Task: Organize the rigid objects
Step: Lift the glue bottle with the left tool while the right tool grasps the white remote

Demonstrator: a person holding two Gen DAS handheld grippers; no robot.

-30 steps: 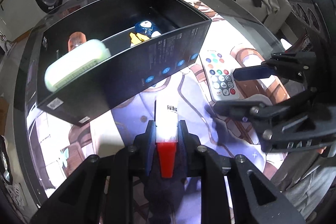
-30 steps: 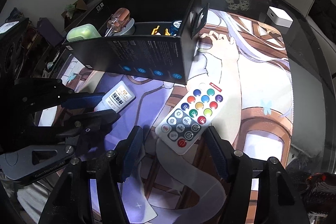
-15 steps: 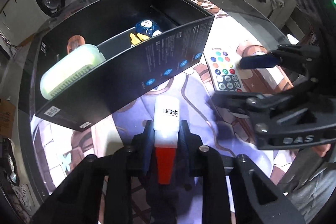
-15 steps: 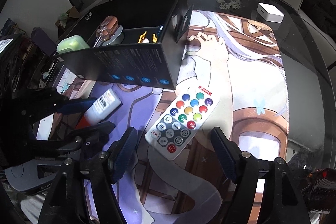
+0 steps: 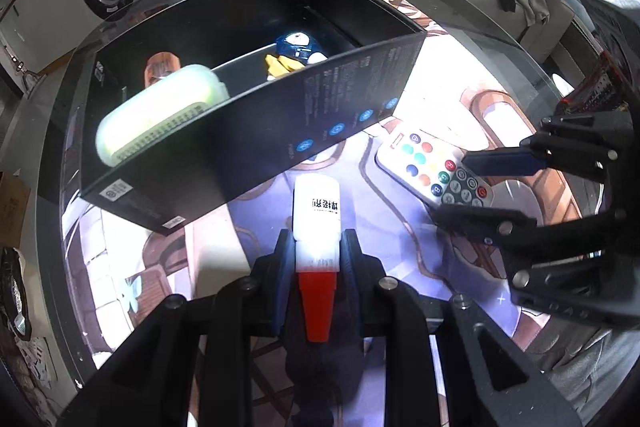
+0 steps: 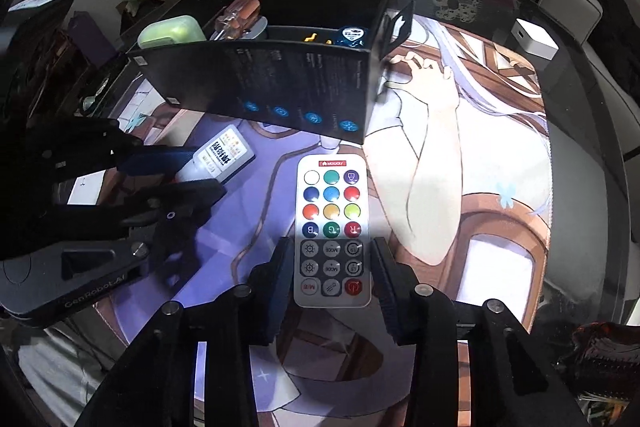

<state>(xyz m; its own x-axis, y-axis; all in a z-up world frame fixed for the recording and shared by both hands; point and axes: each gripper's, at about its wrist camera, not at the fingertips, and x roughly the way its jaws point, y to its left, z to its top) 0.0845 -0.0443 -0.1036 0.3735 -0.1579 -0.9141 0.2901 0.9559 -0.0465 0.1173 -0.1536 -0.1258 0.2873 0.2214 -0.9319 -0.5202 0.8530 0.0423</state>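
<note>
A black box (image 5: 248, 131) stands open on the printed mat (image 6: 460, 155), split by a divider into 2 compartments. One holds a pale green case (image 5: 160, 111) leaning on the front wall, with an orange-handled screwdriver (image 6: 240, 13) behind it; the other holds a blue round item (image 5: 298, 45) and a yellow piece (image 5: 282, 65), too small to identify.

The left gripper (image 5: 318, 259) reaches toward the box's front wall, its fingers pressed against the sides of a white bottle with a red cap (image 5: 318, 227), which points at the box. The right gripper (image 6: 332, 267) sits low over the mat, its fingers straddling the white remote (image 6: 331, 227); whether they touch its edges is unclear, perhaps a thin gap remains.
</note>
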